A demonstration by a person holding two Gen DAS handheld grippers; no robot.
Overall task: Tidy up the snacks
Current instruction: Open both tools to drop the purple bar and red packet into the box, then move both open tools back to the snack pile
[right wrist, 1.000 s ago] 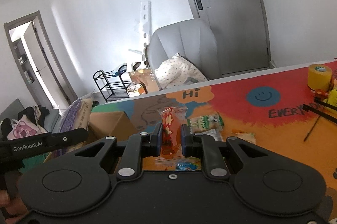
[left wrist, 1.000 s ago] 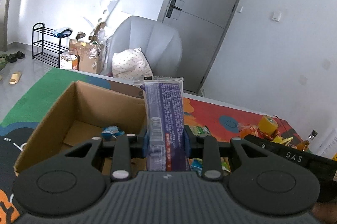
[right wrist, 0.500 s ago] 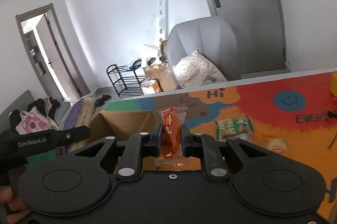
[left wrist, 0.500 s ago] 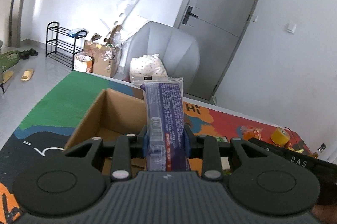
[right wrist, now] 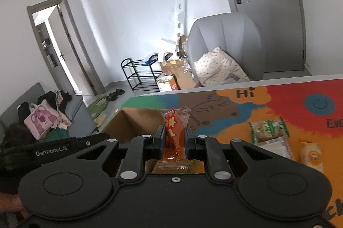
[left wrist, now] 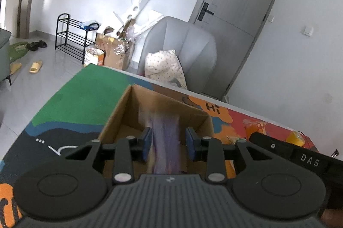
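Purple snack pack is a motion-blurred streak between my left gripper jaws, right over the open cardboard box. Jaws are opening and the blue pads stand clear of the wrapper on both sides, so I read this as the release: pack dropping into the box, no longer gripped. Where it ends up inside I can't tell, since the gripper body hides the box floor.

Right gripper is clamped tight on the red-orange sachet, which stands upright between the pads with its top sticking out ahead of them. The box's near corner sits just ahead and left of that gripper; it looks short of the opening.

So the step in hand: left drop underway, right item queued.

Next, as I judge it: pull the left gripper back so it clears the box mouth, carry the right one further left until the sachet is over the opening, then let go.

Remaining on the mat, ahead and right of the right gripper: green pack, orange pack. Those still need picking up.
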